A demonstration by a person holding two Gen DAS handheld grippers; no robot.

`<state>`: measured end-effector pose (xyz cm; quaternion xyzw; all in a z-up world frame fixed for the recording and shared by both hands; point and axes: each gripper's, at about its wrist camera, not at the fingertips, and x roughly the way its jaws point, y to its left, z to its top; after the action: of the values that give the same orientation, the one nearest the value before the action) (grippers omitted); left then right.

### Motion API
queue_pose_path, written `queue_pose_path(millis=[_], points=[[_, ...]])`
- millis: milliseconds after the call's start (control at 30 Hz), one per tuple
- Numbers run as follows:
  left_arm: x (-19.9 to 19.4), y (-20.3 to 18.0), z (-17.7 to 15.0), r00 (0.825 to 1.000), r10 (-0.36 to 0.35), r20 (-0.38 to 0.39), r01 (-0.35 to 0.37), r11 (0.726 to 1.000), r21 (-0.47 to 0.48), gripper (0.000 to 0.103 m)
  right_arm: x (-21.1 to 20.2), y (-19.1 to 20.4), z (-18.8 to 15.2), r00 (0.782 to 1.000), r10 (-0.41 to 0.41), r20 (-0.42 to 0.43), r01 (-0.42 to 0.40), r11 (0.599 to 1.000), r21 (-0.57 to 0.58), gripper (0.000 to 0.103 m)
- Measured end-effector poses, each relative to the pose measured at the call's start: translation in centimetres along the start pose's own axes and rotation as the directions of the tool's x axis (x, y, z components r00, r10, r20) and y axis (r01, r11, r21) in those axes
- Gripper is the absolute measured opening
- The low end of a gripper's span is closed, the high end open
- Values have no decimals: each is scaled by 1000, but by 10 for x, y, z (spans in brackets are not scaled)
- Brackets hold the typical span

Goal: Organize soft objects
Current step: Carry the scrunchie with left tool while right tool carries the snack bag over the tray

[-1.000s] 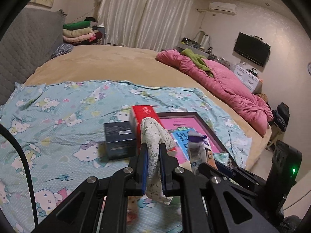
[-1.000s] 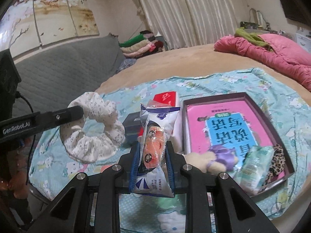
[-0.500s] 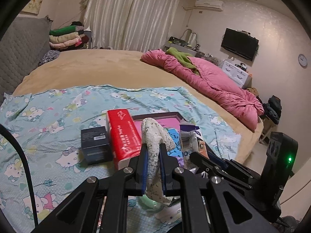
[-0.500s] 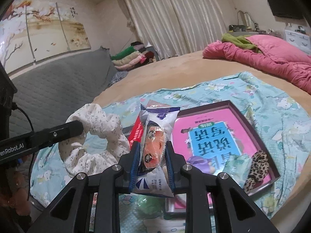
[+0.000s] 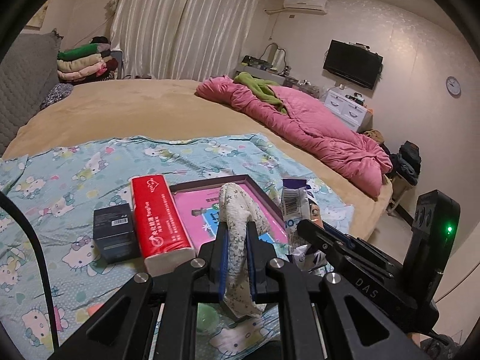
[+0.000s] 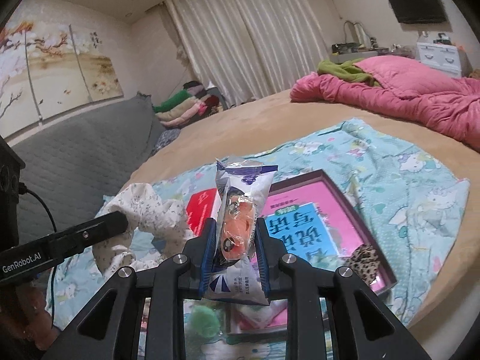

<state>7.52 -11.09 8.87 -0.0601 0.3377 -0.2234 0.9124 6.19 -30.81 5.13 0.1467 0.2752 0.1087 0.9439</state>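
My left gripper [image 5: 237,237] is shut on a white floral scrunchie [image 5: 240,210] and holds it in the air above the near edge of the pink tray [image 5: 195,207]. The scrunchie also shows in the right wrist view [image 6: 144,210]. My right gripper [image 6: 235,240] is shut on a white and purple snack packet with an orange item inside [image 6: 240,219], held upright above the tray [image 6: 339,207]. The packet shows at the right in the left wrist view [image 5: 295,207]. A leopard-print scrunchie [image 6: 364,258] lies in the tray's near right corner.
A red tissue pack [image 5: 159,216] and a small black box [image 5: 115,231] lie left of the tray on the Hello Kitty sheet [image 5: 75,180]. A green pompom [image 6: 204,321] lies below the grippers. A pink quilt [image 5: 315,132] is heaped at the far right of the bed.
Both grippers have risen and drawn back with their loads; the tray, tissue pack and black box look lower and farther. The plush toy and wipes pack seen earlier in the tray are now hidden.
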Motion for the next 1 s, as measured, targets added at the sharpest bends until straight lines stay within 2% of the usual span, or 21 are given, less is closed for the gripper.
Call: queue_pose_path(millis=[200, 567, 1000], points=[[3, -10, 7, 1000, -13, 11, 13, 1000, 10, 11, -9, -12, 4, 1000, -16, 21, 16, 1000, 25, 26], [19, -29, 6, 999, -53, -13, 54, 998, 40, 11, -23, -34, 11, 997, -64, 52, 62, 997, 46, 26], [59, -41, -19, 991, -59, -123, 67, 996, 60, 11, -25, -60, 5, 992, -117, 51, 112, 990, 85, 26]])
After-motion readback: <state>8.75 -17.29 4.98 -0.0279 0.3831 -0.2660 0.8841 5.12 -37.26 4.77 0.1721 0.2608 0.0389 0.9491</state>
